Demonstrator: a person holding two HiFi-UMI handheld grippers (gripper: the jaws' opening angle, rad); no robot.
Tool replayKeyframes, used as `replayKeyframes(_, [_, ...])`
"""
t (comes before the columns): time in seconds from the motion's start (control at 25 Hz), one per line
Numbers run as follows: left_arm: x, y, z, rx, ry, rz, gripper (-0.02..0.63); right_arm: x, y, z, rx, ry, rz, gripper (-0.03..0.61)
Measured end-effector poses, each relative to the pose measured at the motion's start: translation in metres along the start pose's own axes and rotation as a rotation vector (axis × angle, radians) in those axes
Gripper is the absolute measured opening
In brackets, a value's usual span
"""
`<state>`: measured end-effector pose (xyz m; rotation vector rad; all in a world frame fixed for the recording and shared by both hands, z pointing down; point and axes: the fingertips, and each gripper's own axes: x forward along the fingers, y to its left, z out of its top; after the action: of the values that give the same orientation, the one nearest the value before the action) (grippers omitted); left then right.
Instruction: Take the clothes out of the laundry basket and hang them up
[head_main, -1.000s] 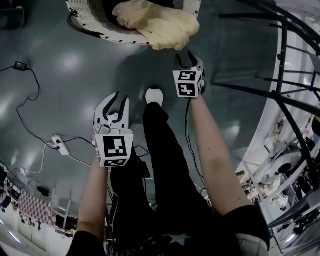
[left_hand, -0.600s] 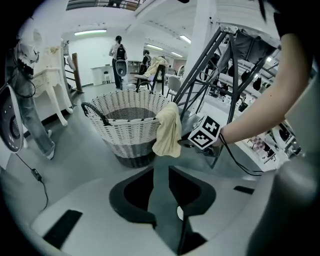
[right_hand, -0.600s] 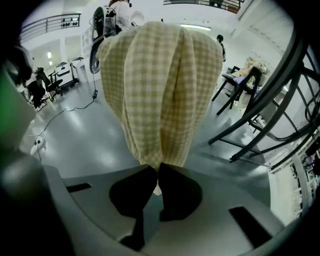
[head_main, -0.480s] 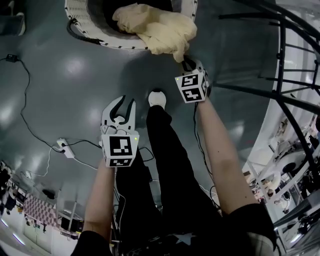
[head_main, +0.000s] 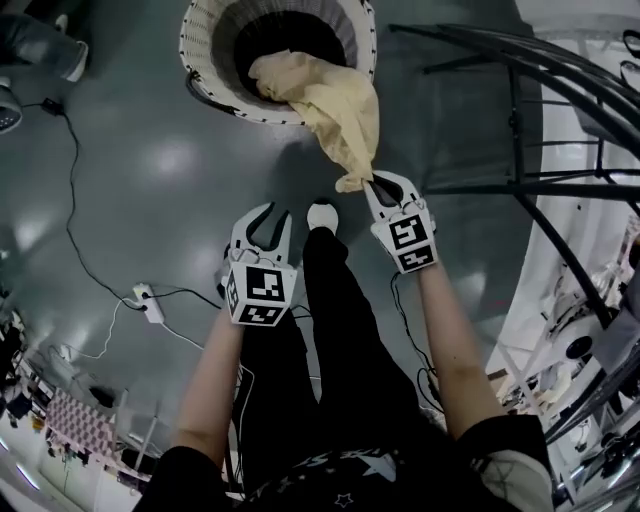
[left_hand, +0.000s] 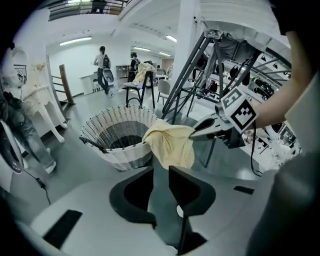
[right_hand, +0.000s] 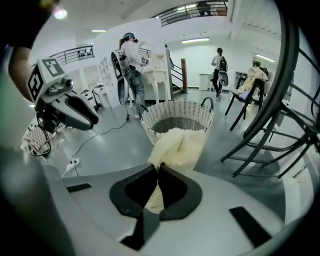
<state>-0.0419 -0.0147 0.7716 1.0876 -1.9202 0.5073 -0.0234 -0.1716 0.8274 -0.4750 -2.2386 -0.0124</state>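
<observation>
Fingers of the right gripper (right_hand: 157, 167) were pressed together on a fold of the yellow garment (right_hand: 182, 145), with a strip of cloth trailing back between the black pads. The hold was at one corner or edge only. The rest of the garment (head_main: 335, 105) hung in a slack band from that pinch up over the rim of the white wicker laundry basket (head_main: 195, 50), and its far end was still inside the dark well. I judged an edge grip to be sensible, since it lets the cloth unfold under its own weight as it comes clear instead of coming out in a bundle.

On the left gripper (left_hand: 161, 172) the fingers stood somewhat apart, with only bare floor between them. It hovered short of the basket and well apart from the garment, pointing down toward it. That suggested it was being kept free to take a second edge once the cloth was out.

A dark tubular frame (head_main: 515, 130) stood to the person's right, near the basket. I took it to be the place for hanging, though no view showed a hanger or bar clearly enough to confirm this.

Stage reached: extraction was under way and hanging had not begun.

Risks noted: the draped part lay across the wicker rim and could snag there or drag the basket. A cable and power strip (head_main: 150, 305) lay on the floor to the person's left, well apart from the working area.
</observation>
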Motion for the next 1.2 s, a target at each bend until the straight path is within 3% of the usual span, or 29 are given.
replayKeyframes(0.4, [-0.017,-0.044,0.0,-0.024,0.006,-0.054,0.124,-0.055,0.012,0.091,0.031,-0.156,0.099,0.017])
replayKeyframes(0.56, [-0.008,-0.061,-0.001,-0.04,-0.01,-0.136,0.217,-0.053,0.025,0.111,0.001,-0.162,0.125,0.017])
replayKeyframes(0.76, [0.004,-0.045,0.009,-0.052,-0.048,-0.137,0.274,-0.052,0.043,0.127,-0.018,-0.16,0.159,0.017])
replayKeyframes(0.96, [0.032,-0.033,0.019,0.084,0.002,-0.215,0.285,-0.051,0.053,0.13,-0.011,-0.152,0.166,0.017])
replayKeyframes(1.16, [0.055,-0.031,0.024,0.2,0.045,-0.234,0.284,-0.054,0.059,0.13,0.012,-0.163,0.167,0.017])
replayKeyframes(1.2, [0.057,-0.031,0.024,0.215,0.055,-0.237,0.255,-0.055,0.058,0.13,0.016,-0.165,0.164,0.017])
